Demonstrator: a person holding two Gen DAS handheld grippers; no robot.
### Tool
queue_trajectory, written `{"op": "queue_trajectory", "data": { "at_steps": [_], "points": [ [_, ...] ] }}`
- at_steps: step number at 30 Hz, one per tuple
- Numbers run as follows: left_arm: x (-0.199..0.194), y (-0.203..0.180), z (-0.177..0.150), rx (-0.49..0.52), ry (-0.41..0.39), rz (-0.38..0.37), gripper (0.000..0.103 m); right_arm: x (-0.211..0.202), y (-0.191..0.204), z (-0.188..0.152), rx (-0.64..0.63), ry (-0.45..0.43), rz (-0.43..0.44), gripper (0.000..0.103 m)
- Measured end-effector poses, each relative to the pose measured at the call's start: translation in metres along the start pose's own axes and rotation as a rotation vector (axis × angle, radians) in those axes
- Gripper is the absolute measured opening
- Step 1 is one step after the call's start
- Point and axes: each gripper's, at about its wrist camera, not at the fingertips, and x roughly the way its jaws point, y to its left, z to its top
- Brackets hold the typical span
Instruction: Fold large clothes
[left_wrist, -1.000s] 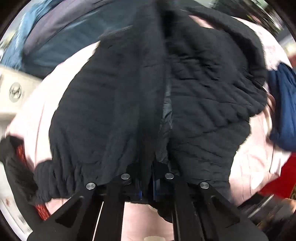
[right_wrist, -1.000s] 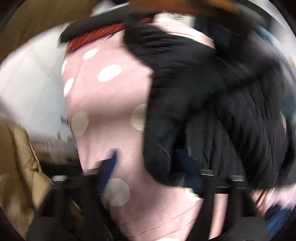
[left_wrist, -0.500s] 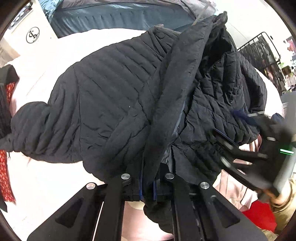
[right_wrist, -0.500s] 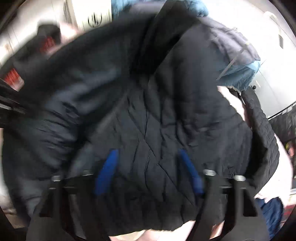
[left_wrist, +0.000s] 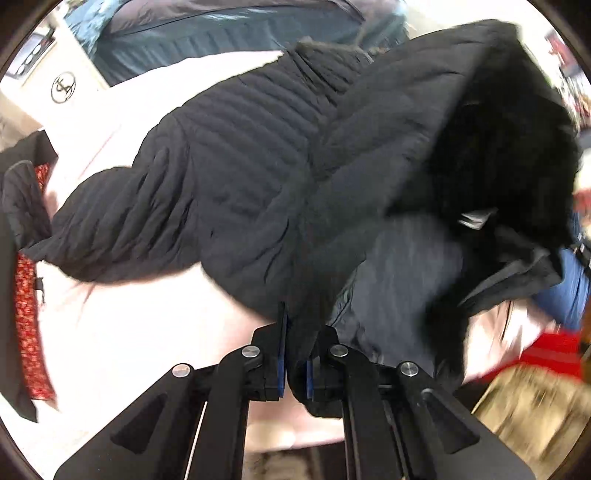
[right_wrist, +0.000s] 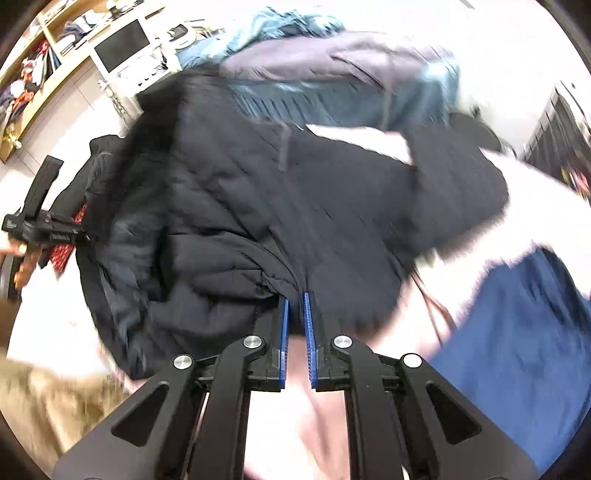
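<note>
A black quilted jacket (left_wrist: 240, 177) lies spread over a pink bed sheet (left_wrist: 110, 332). My left gripper (left_wrist: 295, 354) points down and is shut on a bunched fold of it, and the cloth rises from the pads towards the upper right. In the right wrist view the same jacket (right_wrist: 295, 206) fills the middle. My right gripper (right_wrist: 295, 314) is shut, its blue pads (right_wrist: 283, 332) nearly together, pinching the jacket's near edge at the tips, where the folds converge. A hand (right_wrist: 20, 258) at the left edge holds the other gripper's black frame against the jacket.
A red patterned garment (left_wrist: 29, 314) lies at the left of the bed. A blue garment (right_wrist: 517, 350) sits at the right, and a teal and grey jacket (right_wrist: 332, 81) lies behind. A tan coat (right_wrist: 44, 406) is near, with a white box (left_wrist: 62, 86) and shelves (right_wrist: 33, 66) beyond.
My right gripper went from wide open over the jacket to shut at its near edge. My left gripper kept its hold and moved, and the jacket's right half rose.
</note>
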Motion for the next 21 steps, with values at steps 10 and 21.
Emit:
{"op": "queue_trajectory", "data": {
  "at_steps": [10,21],
  "points": [
    [0.063,0.016,-0.124,-0.034,0.257,-0.026,0.014,0.0,-0.096,-0.107,0.469,0.188,-0.151,0.011],
    [0.068,0.073,-0.207,-0.309,0.052,-0.148,0.069,0.038,-0.052,-0.093,0.549,0.164,0.041,0.08]
  ]
}}
